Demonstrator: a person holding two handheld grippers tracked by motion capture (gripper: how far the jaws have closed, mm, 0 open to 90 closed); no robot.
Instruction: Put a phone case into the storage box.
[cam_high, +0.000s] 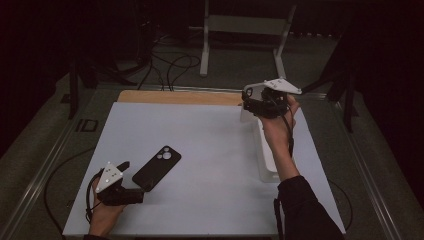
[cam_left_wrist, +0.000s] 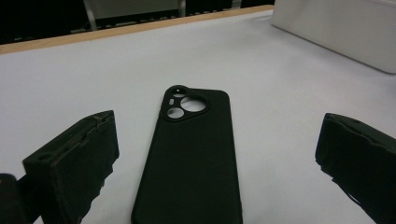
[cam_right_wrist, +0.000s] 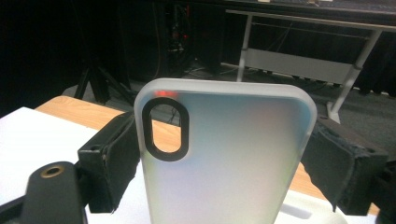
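Observation:
A black phone case (cam_high: 156, 167) (cam_left_wrist: 191, 163) lies back up on the white mat, its camera cut-out at the far end. My left gripper (cam_high: 134, 180) (cam_left_wrist: 218, 128) rests low at the mat's near left. It is open, its jaws either side of the case's near end without touching it. My right gripper (cam_high: 250, 102) (cam_right_wrist: 222, 137) is raised over the far right of the table. It is shut on a frosted translucent phone case (cam_right_wrist: 233, 163) (cam_high: 246, 115), gripped by its two long edges, oval camera hole at upper left.
A long white tray (cam_high: 267, 160) (cam_left_wrist: 336, 32) (cam_right_wrist: 303, 210) stands along the mat's right side, below the right gripper. The white mat (cam_high: 210, 165) covers a wooden table (cam_high: 175, 96). Beyond it are a white frame (cam_high: 240, 25) and floor cables (cam_high: 170, 65).

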